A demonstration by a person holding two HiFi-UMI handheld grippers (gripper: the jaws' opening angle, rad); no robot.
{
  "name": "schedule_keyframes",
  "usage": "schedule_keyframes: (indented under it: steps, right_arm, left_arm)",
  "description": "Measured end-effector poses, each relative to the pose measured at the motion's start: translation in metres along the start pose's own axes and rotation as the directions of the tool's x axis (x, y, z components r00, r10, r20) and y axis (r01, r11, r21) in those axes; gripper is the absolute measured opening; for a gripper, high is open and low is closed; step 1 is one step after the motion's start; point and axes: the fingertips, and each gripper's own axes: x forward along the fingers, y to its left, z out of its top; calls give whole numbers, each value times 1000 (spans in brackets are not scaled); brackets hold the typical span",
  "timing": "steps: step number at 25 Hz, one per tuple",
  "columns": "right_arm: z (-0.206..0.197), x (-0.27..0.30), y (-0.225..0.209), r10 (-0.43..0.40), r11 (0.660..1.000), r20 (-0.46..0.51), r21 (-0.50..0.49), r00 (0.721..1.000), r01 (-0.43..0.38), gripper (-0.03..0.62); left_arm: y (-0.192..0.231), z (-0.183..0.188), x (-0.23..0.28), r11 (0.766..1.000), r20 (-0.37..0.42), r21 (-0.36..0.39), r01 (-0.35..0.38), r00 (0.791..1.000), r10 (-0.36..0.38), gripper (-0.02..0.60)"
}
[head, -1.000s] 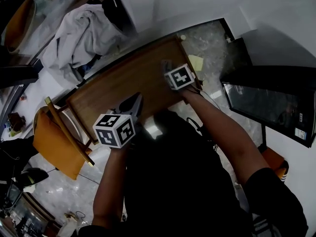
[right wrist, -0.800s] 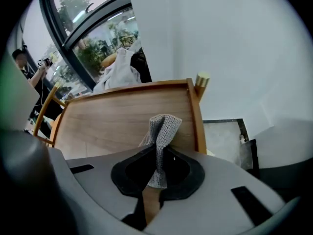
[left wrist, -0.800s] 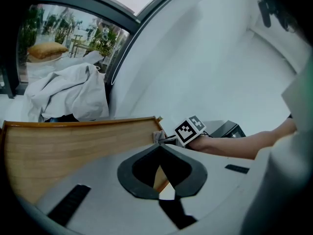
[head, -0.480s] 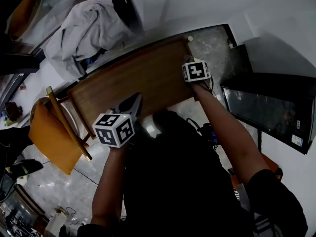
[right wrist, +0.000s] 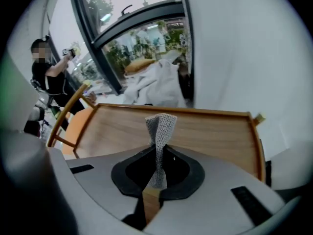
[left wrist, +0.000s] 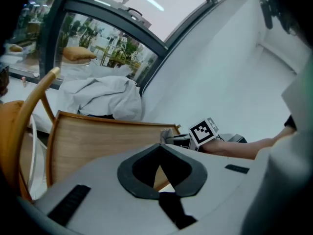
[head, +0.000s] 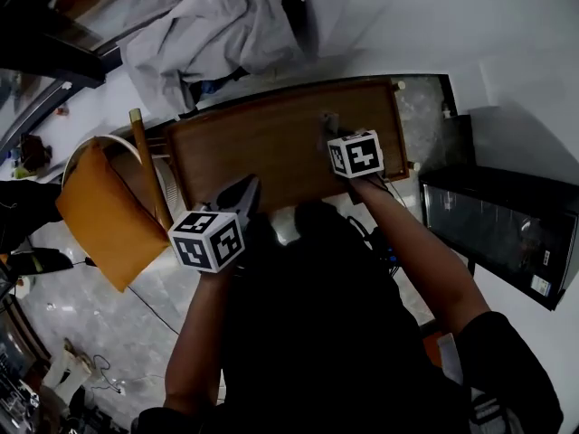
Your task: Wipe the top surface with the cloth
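Daylit room, strong wide-angle bend, head view dark in its lower half.
Light comes in by the window (left wrist: 98,48), washed pale at top; wall (head: 434,16) bright, soft grey shadow beside the cabinet (head: 507,224). Person's torso (head: 326,333) near black, no detail. Both gripper views bow hard at edges, corners vignetted. Table (right wrist: 210,131) and cloth (right wrist: 160,126) weave sharp; left tongs (left wrist: 160,145) and right tongs (right wrist: 156,148) soft close up. Head view upper left smeared.

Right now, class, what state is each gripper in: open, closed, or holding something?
Left gripper: closed, nothing between its jaws.
Right gripper: closed on the grey mesh cloth.
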Motion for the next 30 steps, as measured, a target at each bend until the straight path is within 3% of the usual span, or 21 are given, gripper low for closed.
schedule_keyframes:
  steps: [2, 5, 8, 13, 18, 23, 30]
  right_arm:
    - [5, 13, 65, 128, 991, -13, -33, 992, -129, 32]
    - [2, 34, 163, 297, 948, -78, -91, 952, -303, 32]
    - [0, 53, 244, 386, 899, -122, -174, 914, -402, 32]
    - [-3, 80, 337, 468, 851, -164, -180, 868, -493, 32]
    - [-13, 106, 371, 469, 855, -196, -143, 861, -498, 32]
    - [-23, 130, 371, 420, 879, -221, -143, 880, -455, 32]
    - [-23, 134, 374, 424, 870, -224, -170, 878, -463, 32]
  left_arm:
    - [15, -4, -23, 999, 17, -29, -20, 1000, 21, 11]
    - [37, -15, -58, 996, 29, -67, -54, 998, 56, 11]
    - [62, -27, -88, 989, 45, -117, -90, 994, 96, 11]
    - [94, -47, -125, 978, 40, -172, -121, 991, 129, 11]
    - [114, -54, -145, 974, 38, -192, -122, 991, 132, 11]
    - [121, -52, -148, 977, 51, -185, -103, 992, 114, 11]
    - [120, -47, -144, 978, 49, -184, -94, 993, 104, 11]
